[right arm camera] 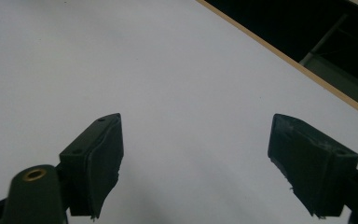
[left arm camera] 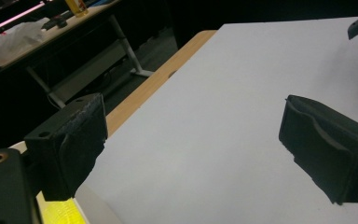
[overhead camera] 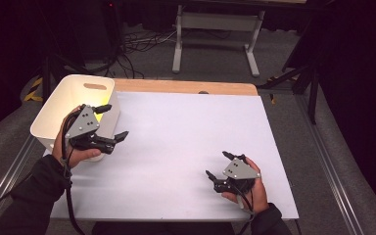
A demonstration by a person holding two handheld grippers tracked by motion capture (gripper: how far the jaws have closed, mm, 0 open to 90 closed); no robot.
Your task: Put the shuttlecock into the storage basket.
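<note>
The left gripper (overhead camera: 111, 121) hovers with jaws spread wide and empty at the front rim of the white plastic bin (overhead camera: 68, 93), a yellow thing (left arm camera: 58, 212) just below it; dip straight down inside, clear of the wall; the right gripper (overhead camera: 220, 165), also gaping and empty, rests low over the white tabletop (overhead camera: 186, 142).

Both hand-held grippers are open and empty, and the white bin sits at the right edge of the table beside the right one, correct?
Not quite. The white bin sits at the left edge of the table, beside the left hand-held gripper; the high view shows it. The rest holds: the left hand-held gripper and the right hand-held gripper both have their jaws apart with nothing between them.
</note>
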